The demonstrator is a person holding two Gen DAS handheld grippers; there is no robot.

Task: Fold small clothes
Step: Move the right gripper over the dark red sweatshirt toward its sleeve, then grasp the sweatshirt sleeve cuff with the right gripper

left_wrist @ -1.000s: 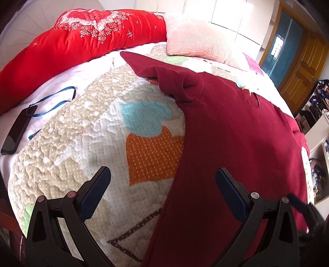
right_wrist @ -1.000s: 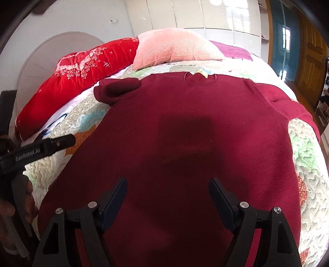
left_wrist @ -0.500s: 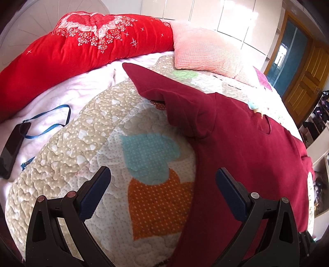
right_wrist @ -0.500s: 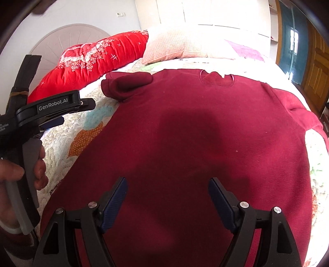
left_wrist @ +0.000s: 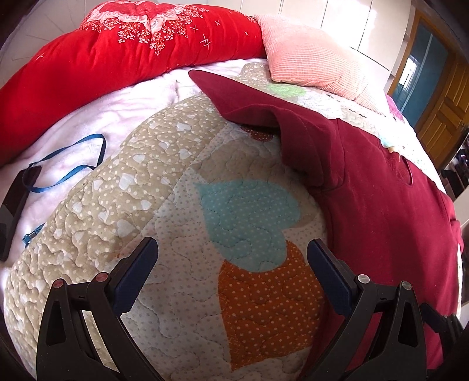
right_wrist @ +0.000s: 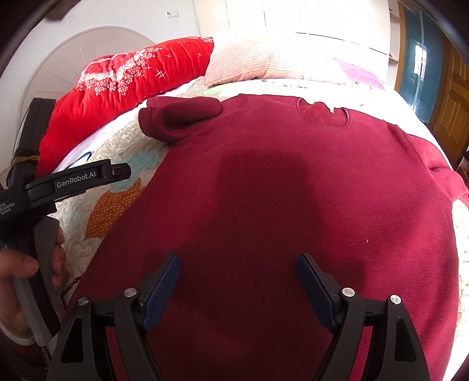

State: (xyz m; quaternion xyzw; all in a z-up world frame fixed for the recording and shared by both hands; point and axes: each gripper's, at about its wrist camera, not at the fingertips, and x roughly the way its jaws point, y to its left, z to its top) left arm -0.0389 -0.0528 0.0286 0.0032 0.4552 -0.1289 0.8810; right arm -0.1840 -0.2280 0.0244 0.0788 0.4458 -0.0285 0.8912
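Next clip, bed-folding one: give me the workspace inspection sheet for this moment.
Surface: patchwork quilt on a bed, white blanket beside it.
Job's things: maroon sweatshirt spread flat, neck away from the cameras; one sleeve already folded in.
Clutter: dark phone with blue lanyard; red duvet; pink pillow.
Grippers: left tongs open over the quilt; right tongs open above the sweatshirt, empty.
Cables: nothing seen.
Surroundings: white wardrobe doors, wooden door.

Maroon sweatshirt (right_wrist: 293, 205) flat on quilt (right_wrist: 96, 205), far-left sleeve folded in. Right gripper (right_wrist: 237, 281) jaws apart above near hem; left gripper (right_wrist: 79, 178) at left.
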